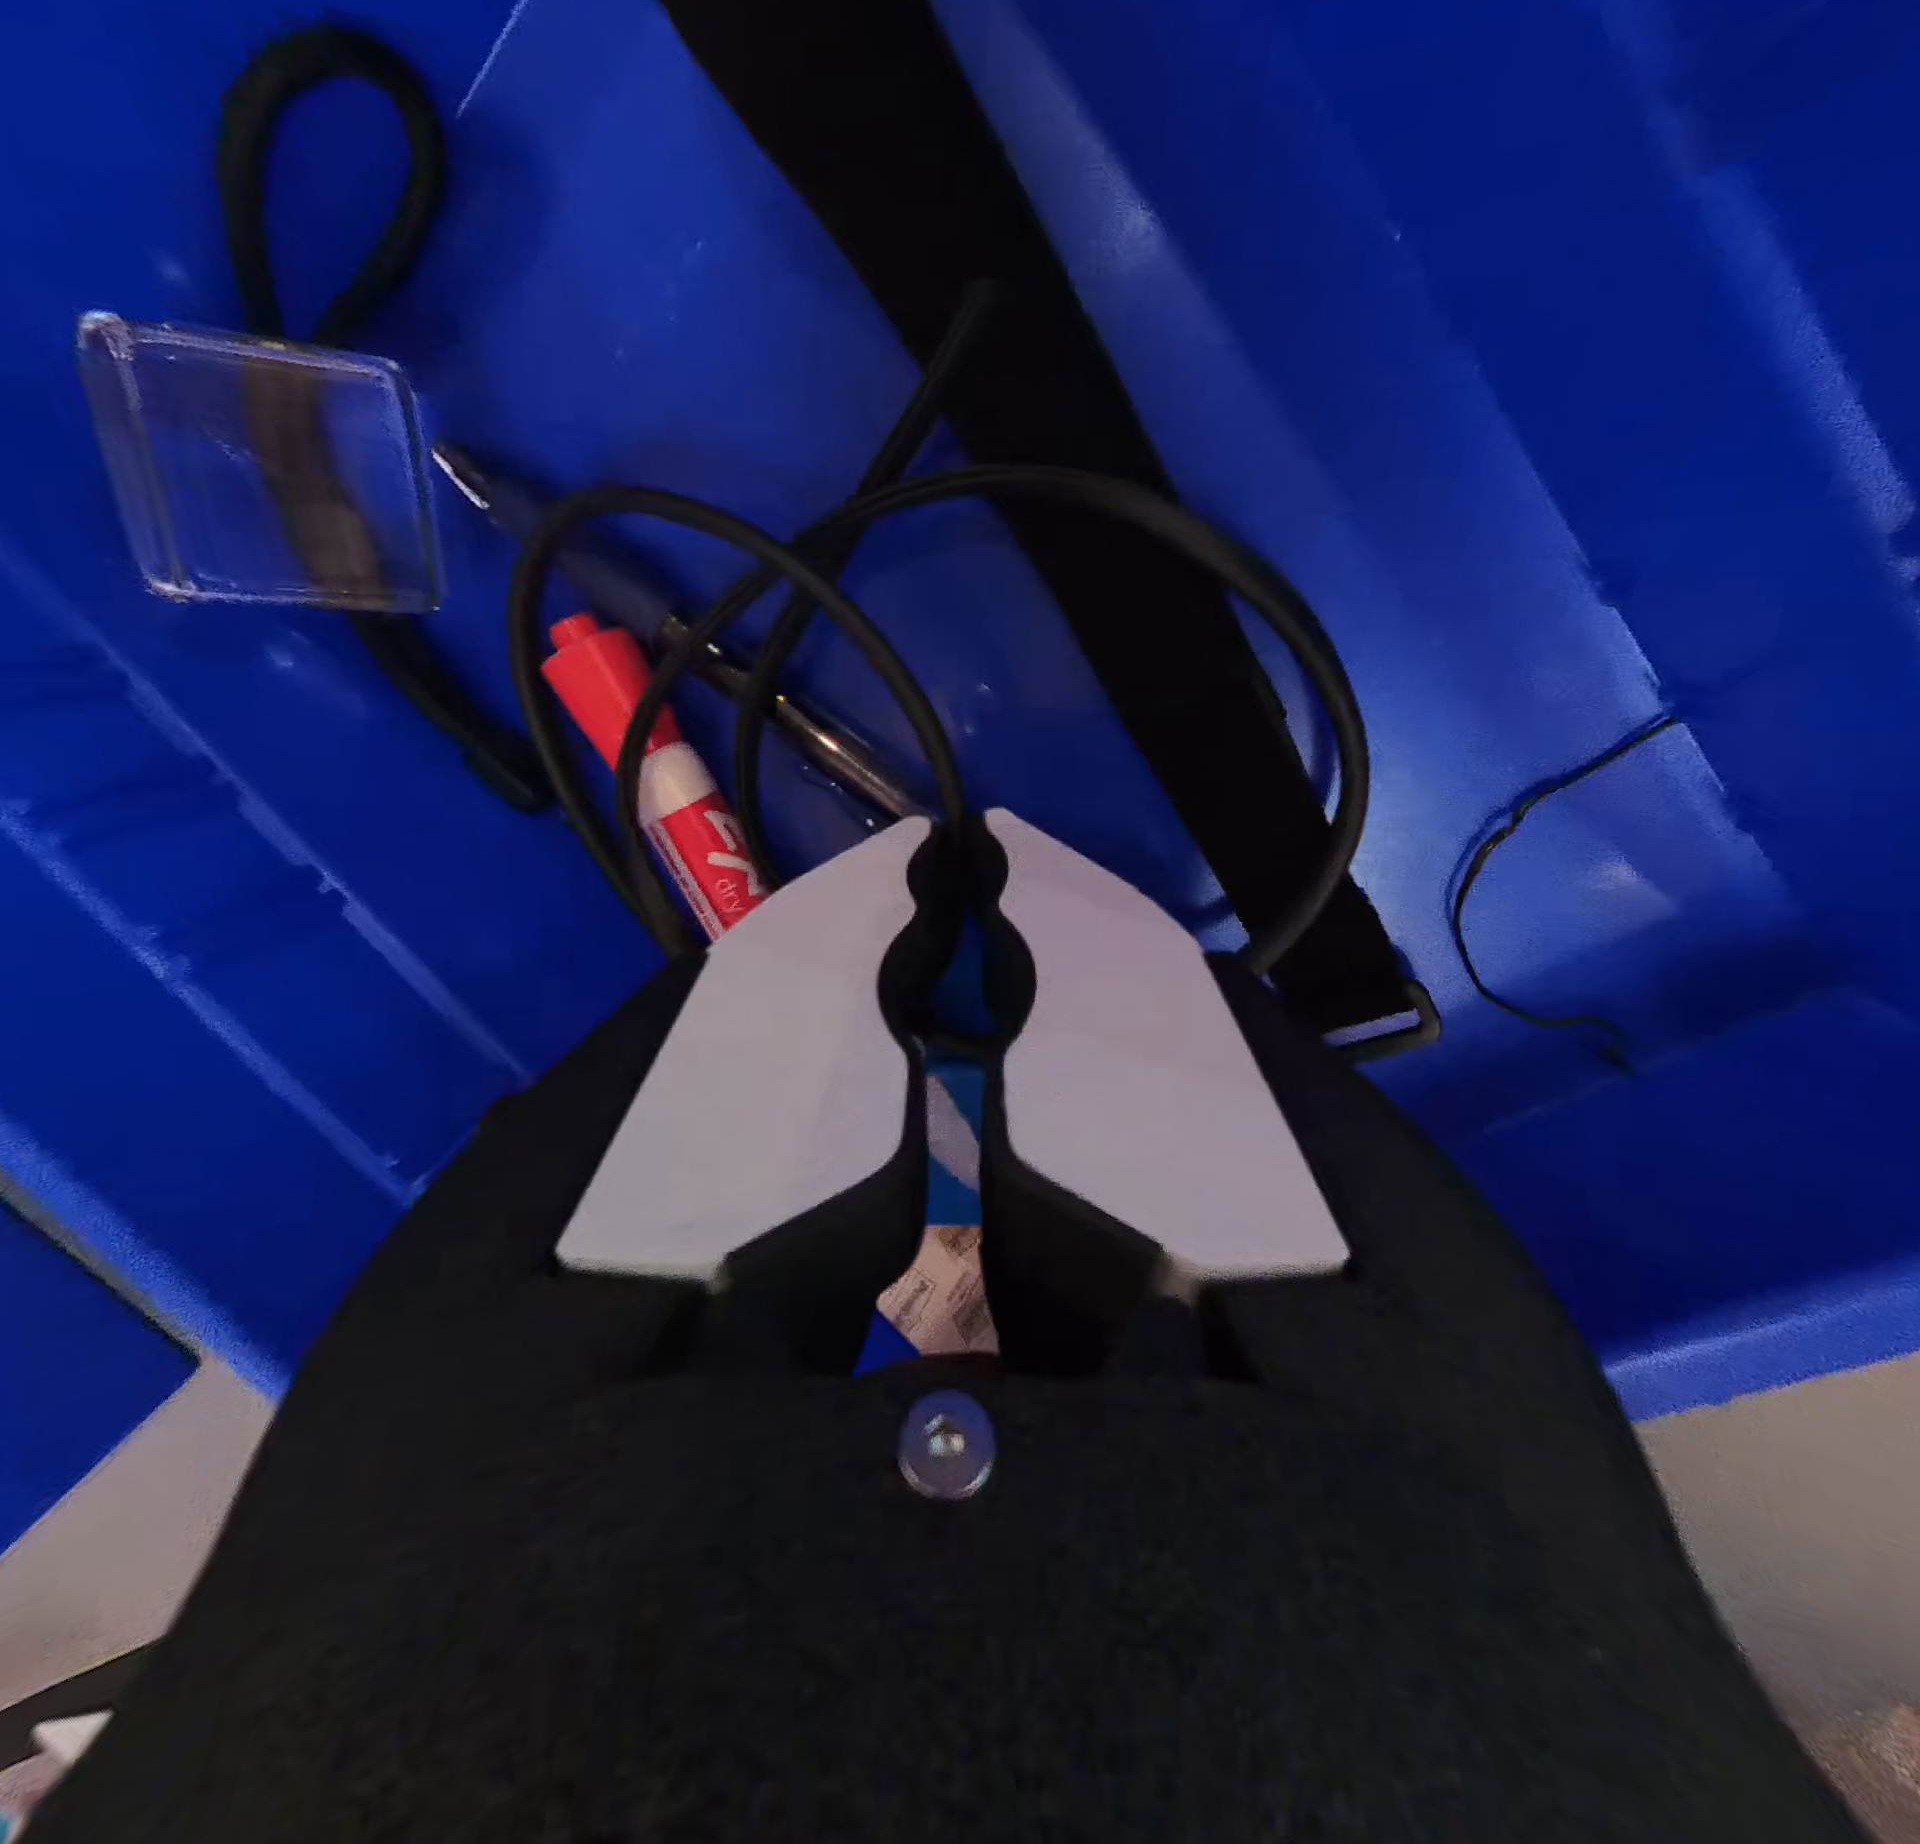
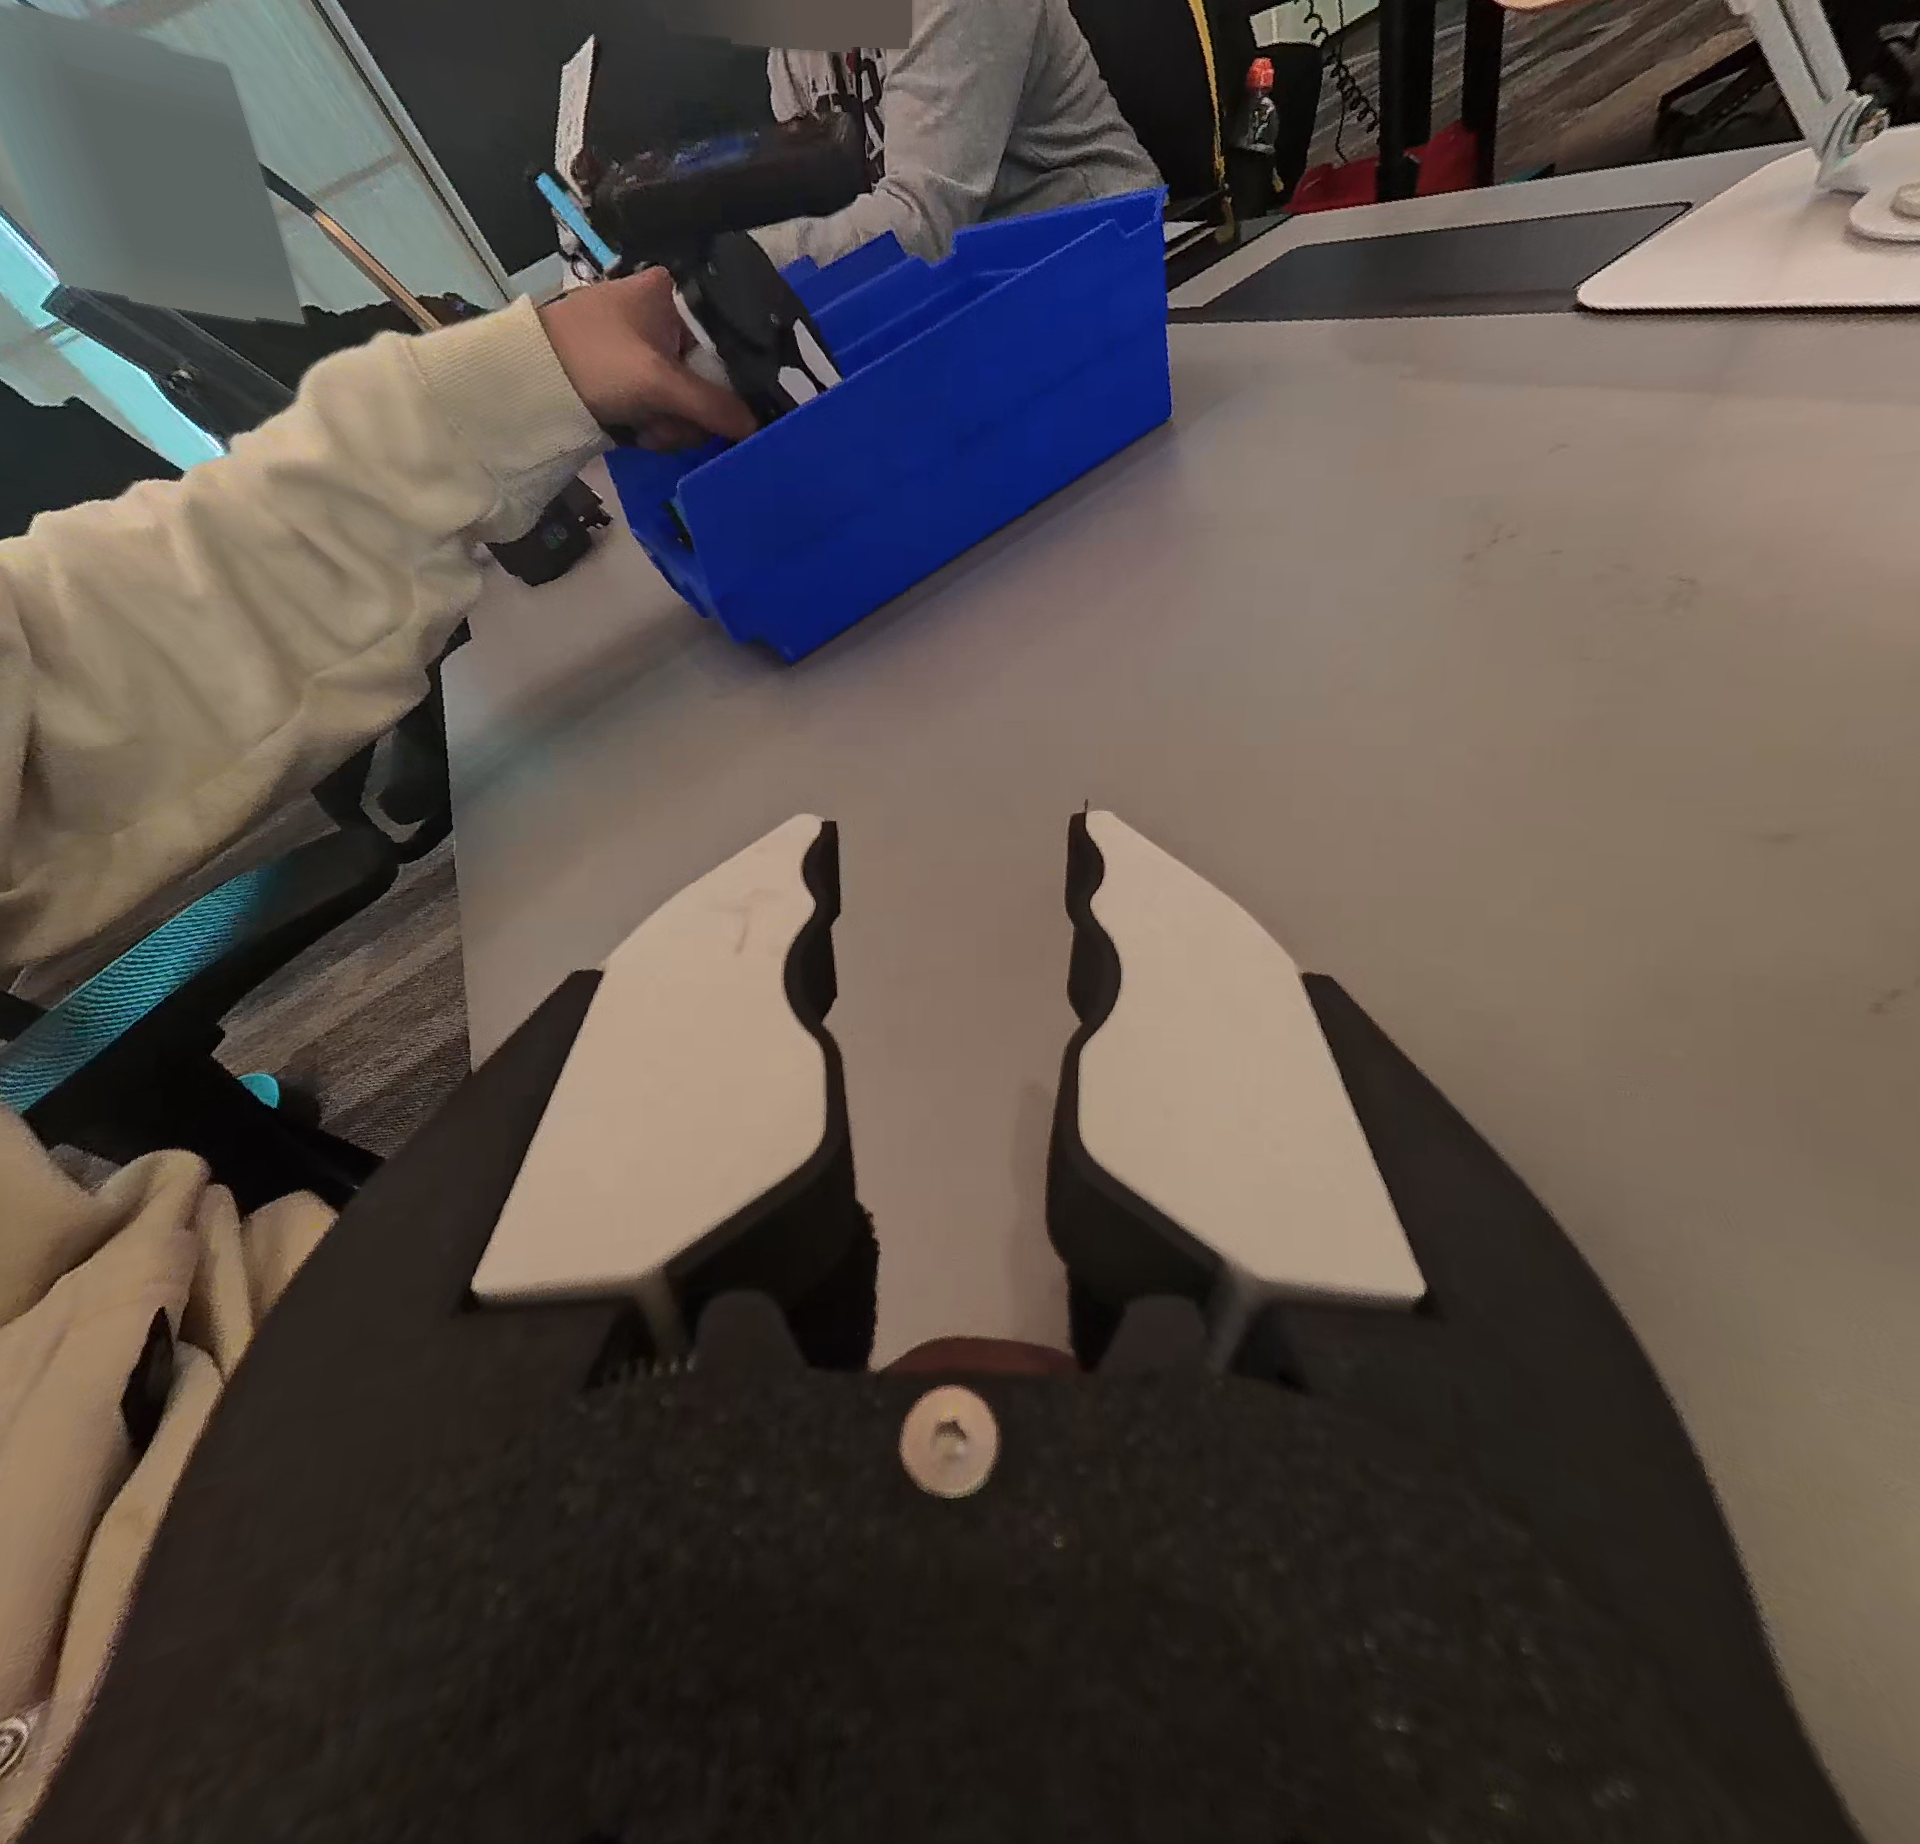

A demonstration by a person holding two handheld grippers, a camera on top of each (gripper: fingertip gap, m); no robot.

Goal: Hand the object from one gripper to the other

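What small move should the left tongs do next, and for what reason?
Probably lift straight up out of the blue bin. The left tongs look shut on the thin black cable, whose loops lie over a red marker, while the right tongs wait open above the grey table.

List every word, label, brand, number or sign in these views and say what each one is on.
Red marker in the blue bin: printed white label, partly hidden; wording not repeated here.
Blue-and-white item seen between the left gripper's fingers: small print, too blurred to read.
Clear badge holder: blurred, unreadable.
Black cord pinched by that gripper: no writing.
Right gripper, table: none.
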